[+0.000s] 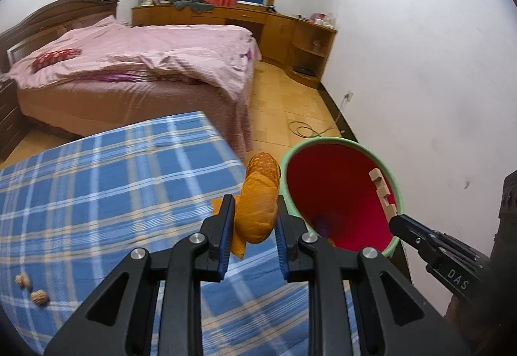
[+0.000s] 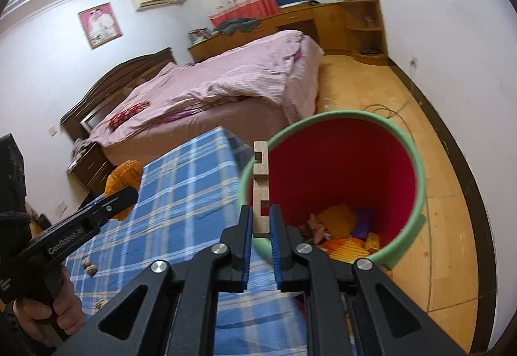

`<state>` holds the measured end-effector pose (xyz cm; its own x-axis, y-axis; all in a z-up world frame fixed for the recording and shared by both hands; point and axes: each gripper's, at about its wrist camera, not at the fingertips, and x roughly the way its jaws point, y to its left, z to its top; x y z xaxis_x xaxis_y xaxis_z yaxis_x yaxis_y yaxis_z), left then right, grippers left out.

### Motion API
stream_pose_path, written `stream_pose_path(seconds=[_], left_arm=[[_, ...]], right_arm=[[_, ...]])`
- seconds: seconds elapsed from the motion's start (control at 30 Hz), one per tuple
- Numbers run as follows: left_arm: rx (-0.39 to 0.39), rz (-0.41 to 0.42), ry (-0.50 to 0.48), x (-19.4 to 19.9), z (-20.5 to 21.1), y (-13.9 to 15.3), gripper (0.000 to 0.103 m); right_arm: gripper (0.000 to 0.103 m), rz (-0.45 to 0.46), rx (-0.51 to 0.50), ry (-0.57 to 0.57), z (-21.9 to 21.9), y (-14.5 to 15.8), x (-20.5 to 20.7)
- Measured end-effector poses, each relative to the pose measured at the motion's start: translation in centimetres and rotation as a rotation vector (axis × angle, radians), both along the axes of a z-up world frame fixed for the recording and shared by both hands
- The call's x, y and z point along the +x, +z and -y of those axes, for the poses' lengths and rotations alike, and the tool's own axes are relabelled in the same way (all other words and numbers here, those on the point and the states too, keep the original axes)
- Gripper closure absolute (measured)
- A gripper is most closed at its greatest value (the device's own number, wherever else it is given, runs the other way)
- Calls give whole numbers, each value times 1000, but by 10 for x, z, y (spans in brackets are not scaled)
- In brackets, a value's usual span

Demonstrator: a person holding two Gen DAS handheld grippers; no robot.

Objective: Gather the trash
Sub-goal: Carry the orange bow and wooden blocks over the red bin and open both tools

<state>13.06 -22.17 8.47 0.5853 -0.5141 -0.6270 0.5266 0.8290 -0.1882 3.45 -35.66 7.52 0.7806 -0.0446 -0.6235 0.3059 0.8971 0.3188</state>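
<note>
My left gripper [image 1: 255, 214] is shut on a curled orange peel [image 1: 260, 201], held above the right edge of the blue plaid table [image 1: 97, 188], just left of the bin. The bin [image 1: 395, 181] has a green rim and a red inside and stands on the floor beside the table. My right gripper [image 2: 261, 222] is shut on a notched wooden block [image 2: 261, 181], upright over the bin's [image 2: 416, 162] near-left rim. In the left wrist view that block [image 1: 383, 193] sits over the bin's right rim. Orange and purple scraps [image 2: 342, 226] lie at the bin's bottom.
Walnut shells [image 1: 32, 288] lie on the tablecloth at the left, seen again as shells [image 2: 89, 267] in the right wrist view. A pink bed [image 1: 145, 62] stands beyond the table, a wooden desk unit [image 1: 290, 29] along the far wall, and a cable [image 1: 307, 130] on the floor.
</note>
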Motion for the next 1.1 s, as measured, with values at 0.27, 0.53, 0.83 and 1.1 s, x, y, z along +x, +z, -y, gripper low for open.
stream_pose_path(seconds=[0.27,0.53,0.83,1.1], left_arm=[[3,-8,-90,4,52,-11,80],[16,-40,-171,11,95,-31,79],[54,-62,-165,15,106,-46,60],[53,-72,-127,13,96,-43,59]], right_arm=[[90,-25,22,-69,39,-16,-6],[90,-50,45,-98,68,-34,-7],[81,-58,77,-84,79,-46,-1],[70,-49,83,-49,77,-45,1]])
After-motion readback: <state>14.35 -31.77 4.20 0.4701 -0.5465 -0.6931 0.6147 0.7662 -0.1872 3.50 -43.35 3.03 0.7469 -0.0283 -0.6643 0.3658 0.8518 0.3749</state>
